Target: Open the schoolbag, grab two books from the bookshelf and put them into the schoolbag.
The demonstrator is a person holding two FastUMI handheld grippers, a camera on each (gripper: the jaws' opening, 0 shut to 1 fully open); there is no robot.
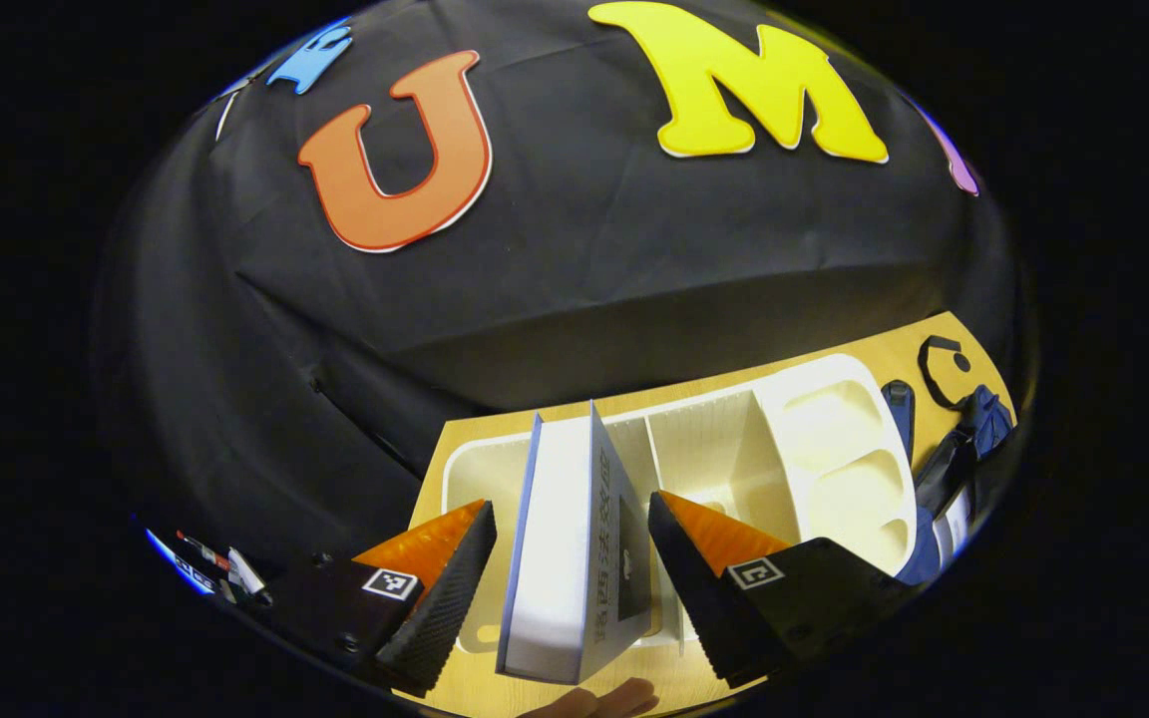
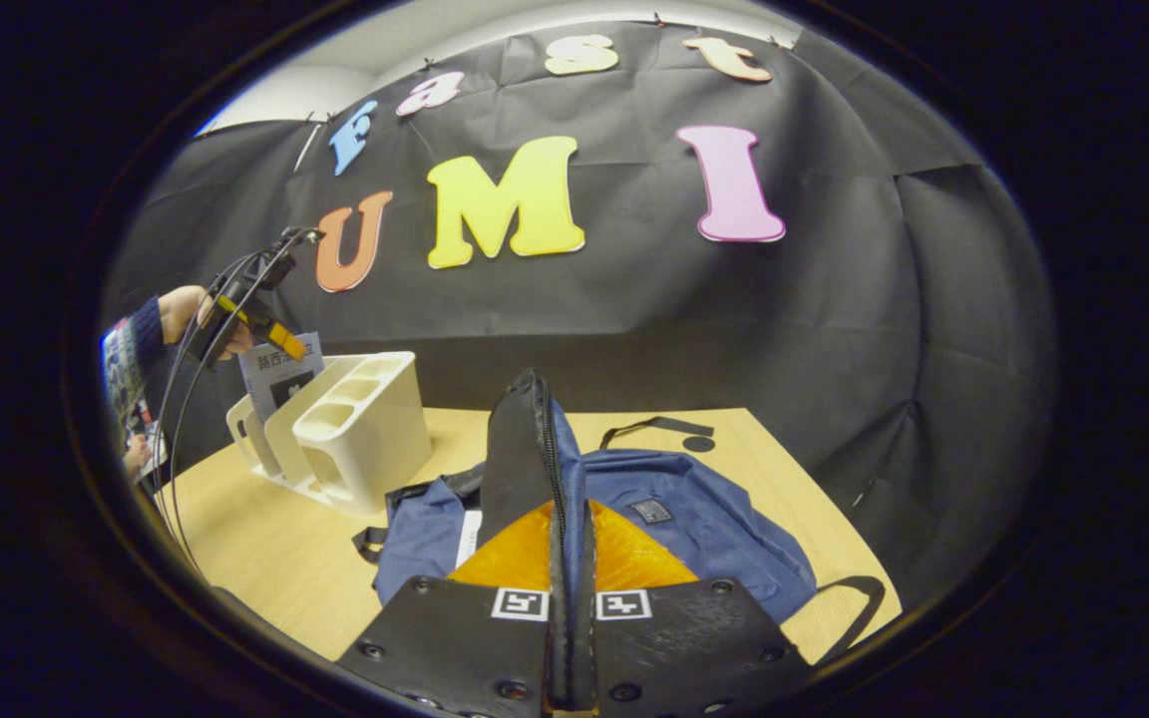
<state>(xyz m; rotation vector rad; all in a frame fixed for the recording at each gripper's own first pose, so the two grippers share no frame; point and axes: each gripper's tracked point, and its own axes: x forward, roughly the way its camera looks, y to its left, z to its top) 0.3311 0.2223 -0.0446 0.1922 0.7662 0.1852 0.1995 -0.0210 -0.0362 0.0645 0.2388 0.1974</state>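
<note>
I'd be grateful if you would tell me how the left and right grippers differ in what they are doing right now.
The left gripper stands open with a book between its fingers over the white bookshelf; the right gripper is shut on the schoolbag's flap. The left gripper is raised above the table, the right sits low by the blue schoolbag. Both have orange fingers.

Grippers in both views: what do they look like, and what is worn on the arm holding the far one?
The left gripper and right gripper have black bodies with screws, wedge-shaped orange fingers with ribbed black pads, and a square black-and-white marker at each finger base. In the right gripper view, thin dark cables trail from the left gripper, above a dark sleeve.
</note>
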